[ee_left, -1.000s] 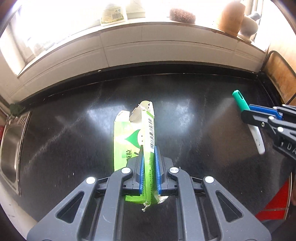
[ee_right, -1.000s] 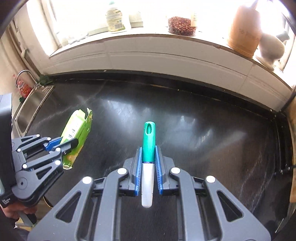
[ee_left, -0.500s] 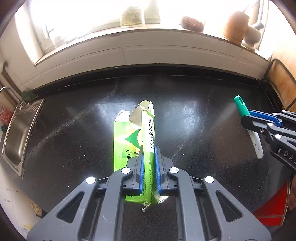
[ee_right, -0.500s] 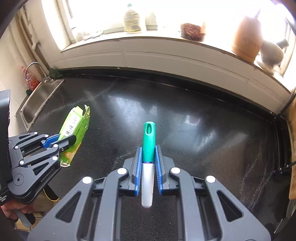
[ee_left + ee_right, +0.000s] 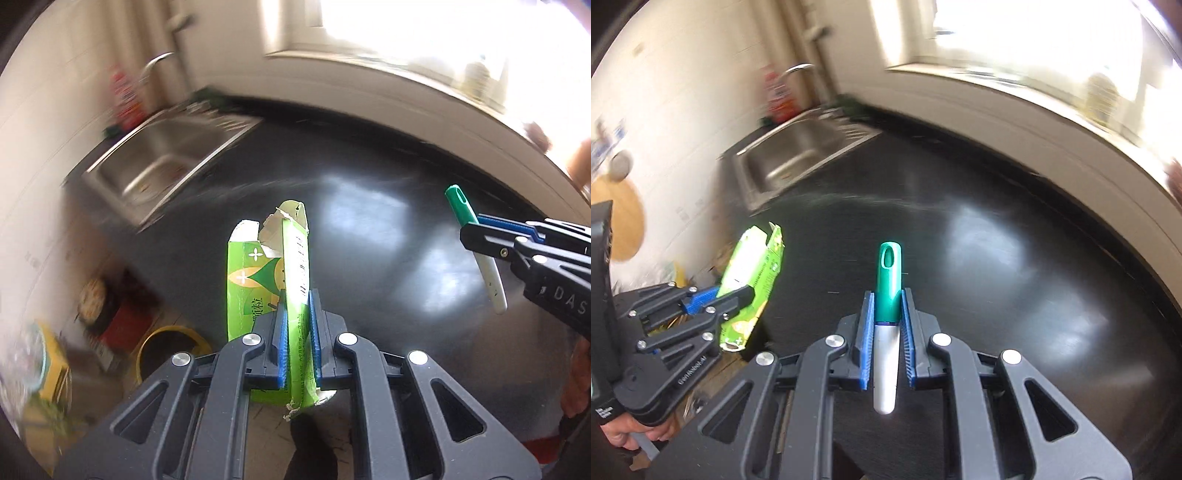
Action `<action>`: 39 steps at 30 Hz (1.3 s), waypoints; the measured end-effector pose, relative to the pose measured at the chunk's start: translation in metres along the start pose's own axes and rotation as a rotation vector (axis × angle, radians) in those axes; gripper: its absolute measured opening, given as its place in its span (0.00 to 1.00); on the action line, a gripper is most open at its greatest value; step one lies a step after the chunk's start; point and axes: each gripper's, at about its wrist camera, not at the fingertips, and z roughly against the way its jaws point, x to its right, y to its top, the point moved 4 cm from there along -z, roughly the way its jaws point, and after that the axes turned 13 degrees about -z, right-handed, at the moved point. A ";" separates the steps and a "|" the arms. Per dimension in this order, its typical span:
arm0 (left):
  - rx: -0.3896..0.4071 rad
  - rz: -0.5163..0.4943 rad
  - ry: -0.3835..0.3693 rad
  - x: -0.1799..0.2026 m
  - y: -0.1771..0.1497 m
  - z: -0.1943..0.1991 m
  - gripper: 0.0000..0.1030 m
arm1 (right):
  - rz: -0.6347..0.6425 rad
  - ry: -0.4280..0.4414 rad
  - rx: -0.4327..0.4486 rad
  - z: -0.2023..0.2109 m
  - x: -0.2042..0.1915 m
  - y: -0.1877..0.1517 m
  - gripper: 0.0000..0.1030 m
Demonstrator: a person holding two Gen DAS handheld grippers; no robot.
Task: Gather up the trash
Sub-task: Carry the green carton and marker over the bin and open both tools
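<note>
My left gripper (image 5: 295, 325) is shut on a torn green carton (image 5: 266, 273), held upright in the air past the black counter's left end. It also shows in the right wrist view (image 5: 753, 273) in the left gripper (image 5: 731, 299). My right gripper (image 5: 886, 325) is shut on a marker with a green cap (image 5: 888, 280) and white barrel, over the counter. The marker (image 5: 476, 251) and the right gripper (image 5: 480, 229) show at the right of the left wrist view.
A steel sink (image 5: 162, 166) is set in the black counter (image 5: 369, 229) at its left end, with a tap and a red bottle (image 5: 125, 99) behind. Below on the floor stand a yellow-rimmed bin (image 5: 166, 354) and red and yellow items. A bright window sill runs along the back.
Both grippers have swung left and away from the counter with their loads. The sink has come into full view and the floor with the yellow-rimmed bin now shows below the carton.
</note>
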 end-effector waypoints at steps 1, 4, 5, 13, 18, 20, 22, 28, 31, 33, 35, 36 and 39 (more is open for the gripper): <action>-0.020 0.049 0.033 -0.024 -0.020 -0.002 0.09 | 0.031 0.039 -0.026 -0.011 -0.021 -0.002 0.15; -0.084 0.173 0.081 -0.077 -0.070 -0.011 0.09 | 0.119 0.160 -0.125 -0.052 -0.088 -0.017 0.15; -0.105 0.211 0.094 -0.092 -0.086 -0.014 0.09 | 0.152 0.192 -0.162 -0.067 -0.112 -0.025 0.15; -0.215 0.407 0.153 -0.185 -0.202 -0.063 0.09 | 0.341 0.307 -0.365 -0.187 -0.246 -0.083 0.15; -0.197 0.488 0.136 -0.221 -0.244 -0.115 0.09 | 0.366 0.272 -0.438 -0.260 -0.278 -0.104 0.15; -0.206 0.499 0.127 -0.230 -0.257 -0.135 0.09 | 0.368 0.248 -0.464 -0.286 -0.285 -0.110 0.15; -0.204 0.530 0.104 -0.238 -0.265 -0.151 0.09 | 0.369 0.228 -0.484 -0.308 -0.289 -0.115 0.15; -0.203 0.549 0.068 -0.250 -0.272 -0.181 0.13 | 0.396 0.197 -0.498 -0.345 -0.292 -0.119 0.17; -0.240 0.564 0.088 -0.254 -0.275 -0.189 0.79 | 0.387 0.201 -0.482 -0.342 -0.292 -0.111 0.64; -0.200 0.564 0.107 -0.255 -0.273 -0.183 0.87 | 0.380 0.223 -0.463 -0.334 -0.291 -0.107 0.75; -0.209 0.549 0.113 -0.254 -0.273 -0.175 0.87 | 0.384 0.230 -0.454 -0.323 -0.290 -0.102 0.75; -0.214 0.545 0.112 -0.255 -0.273 -0.173 0.87 | 0.382 0.243 -0.448 -0.313 -0.289 -0.098 0.75; -0.203 0.523 0.116 -0.253 -0.267 -0.152 0.87 | 0.377 0.252 -0.412 -0.281 -0.285 -0.084 0.82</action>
